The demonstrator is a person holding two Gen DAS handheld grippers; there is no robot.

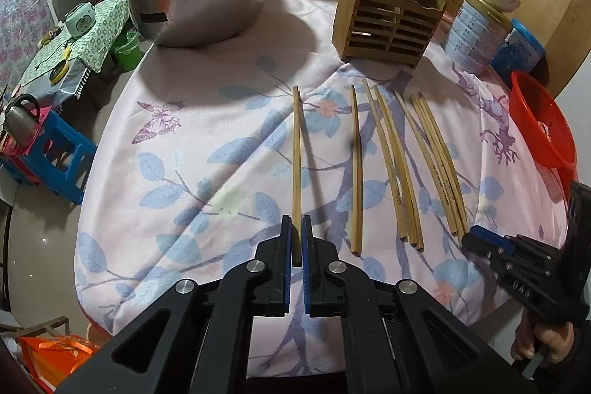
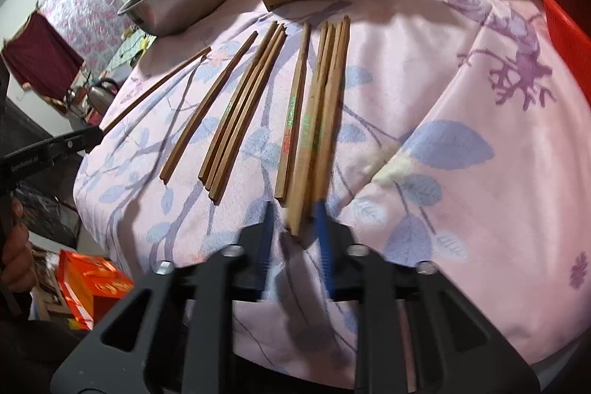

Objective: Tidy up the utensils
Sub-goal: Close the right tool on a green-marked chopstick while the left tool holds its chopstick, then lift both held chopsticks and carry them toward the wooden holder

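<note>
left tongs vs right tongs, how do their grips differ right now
The left tongs are shut on one chopstick pair set apart at the left; the right tongs stand open around the near ends of the rightmost bundle. The left view is sharp; the right is motion-blurred. Both have blue pads and point toward the wooden holder.

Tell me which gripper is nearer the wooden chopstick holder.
Neither is clearly nearer. The left gripper grips a chopstick at the near edge; the right gripper sits at the rightmost bundle's near ends. The wooden holder stands beyond both.

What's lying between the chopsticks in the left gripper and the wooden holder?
In the left wrist view, only bare floral cloth separates the gripped chopsticks from the wooden chopstick holder; loose chopsticks lie rightward.
</note>
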